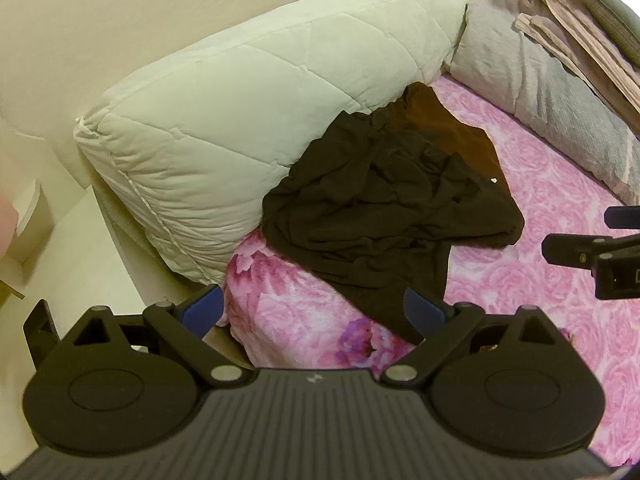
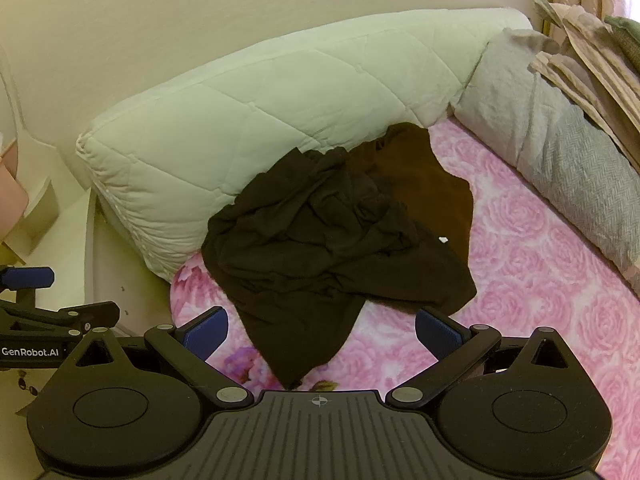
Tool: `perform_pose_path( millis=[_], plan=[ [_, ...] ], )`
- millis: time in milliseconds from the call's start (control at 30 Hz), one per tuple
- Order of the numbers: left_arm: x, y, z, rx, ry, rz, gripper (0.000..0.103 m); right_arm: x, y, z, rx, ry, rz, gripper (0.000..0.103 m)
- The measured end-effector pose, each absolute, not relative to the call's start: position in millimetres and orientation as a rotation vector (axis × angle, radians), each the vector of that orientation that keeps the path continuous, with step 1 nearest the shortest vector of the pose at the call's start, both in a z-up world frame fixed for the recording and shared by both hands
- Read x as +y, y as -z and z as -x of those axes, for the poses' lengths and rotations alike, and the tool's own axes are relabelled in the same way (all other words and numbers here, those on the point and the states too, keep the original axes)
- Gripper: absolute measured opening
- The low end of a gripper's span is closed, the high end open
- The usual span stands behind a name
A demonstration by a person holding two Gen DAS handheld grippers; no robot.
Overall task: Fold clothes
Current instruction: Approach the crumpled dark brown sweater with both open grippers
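A crumpled dark brown, almost black garment lies in a heap on the pink rose-patterned bed cover. A lighter brown cloth lies partly under it at the back. My left gripper hovers open over the bed's near corner, just short of the garment's hanging tip, holding nothing. My right gripper is open too, above the same drooping tip. The right gripper also shows at the right edge of the left wrist view.
A thick white quilted duvet is rolled along the wall behind the clothes. A grey blanket with folded beige fabric on top lies at the right. A white bedside shelf stands left of the bed.
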State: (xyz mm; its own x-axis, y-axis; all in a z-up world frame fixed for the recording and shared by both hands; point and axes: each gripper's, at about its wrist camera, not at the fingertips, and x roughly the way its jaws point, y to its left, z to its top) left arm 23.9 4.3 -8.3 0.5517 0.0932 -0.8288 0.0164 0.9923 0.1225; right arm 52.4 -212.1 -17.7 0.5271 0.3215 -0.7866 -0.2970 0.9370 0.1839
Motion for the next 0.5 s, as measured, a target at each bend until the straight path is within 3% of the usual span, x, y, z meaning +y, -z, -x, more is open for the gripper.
perform_pose_path(
  millis=[500],
  plan=[
    [-10,13,-20,1.006,-0.041,-0.136,0.095,-226,23,-52,0.969,-0.372,-0.039,0.102]
  ],
)
